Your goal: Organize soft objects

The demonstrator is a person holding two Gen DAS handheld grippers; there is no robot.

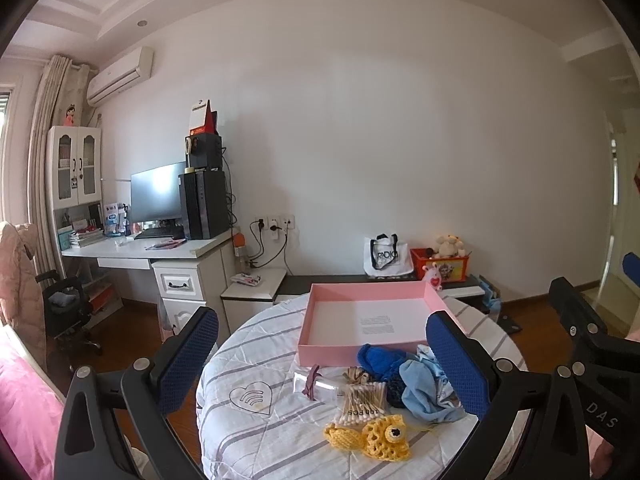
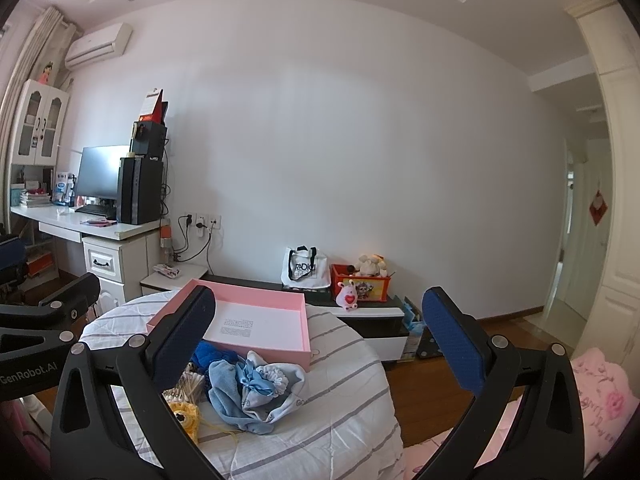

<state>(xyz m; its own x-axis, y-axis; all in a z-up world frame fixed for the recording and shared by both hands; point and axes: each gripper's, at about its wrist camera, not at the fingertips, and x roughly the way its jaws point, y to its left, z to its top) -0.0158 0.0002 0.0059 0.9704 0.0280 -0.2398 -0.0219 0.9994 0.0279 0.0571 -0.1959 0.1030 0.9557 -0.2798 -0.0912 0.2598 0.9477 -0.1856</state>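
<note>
An empty pink box [image 1: 372, 320] [image 2: 256, 320] sits at the far side of a small round table [image 1: 256, 364] [image 2: 344, 412] with a striped white cover. In front of it lie a yellow crochet fish [image 1: 374, 436] [image 2: 185, 416], a light blue cloth pouch [image 1: 428, 394] [image 2: 256, 390], a dark blue knitted piece [image 1: 378, 358] [image 2: 208, 354], a pack of cotton swabs [image 1: 362, 400] and a clear packet [image 1: 320, 385]. My left gripper [image 1: 322, 364] is open above the table's near edge, over the pile. My right gripper [image 2: 320, 348] is open, to the right of the pile. Both are empty.
A white desk [image 1: 160, 250] with a monitor and computer tower stands at the left wall. A low dark bench [image 1: 360, 280] behind the table holds a white bag [image 1: 386, 256] and a red toy box [image 1: 440, 264]. A pink bed cover [image 2: 600, 400] lies at the right, wooden floor around.
</note>
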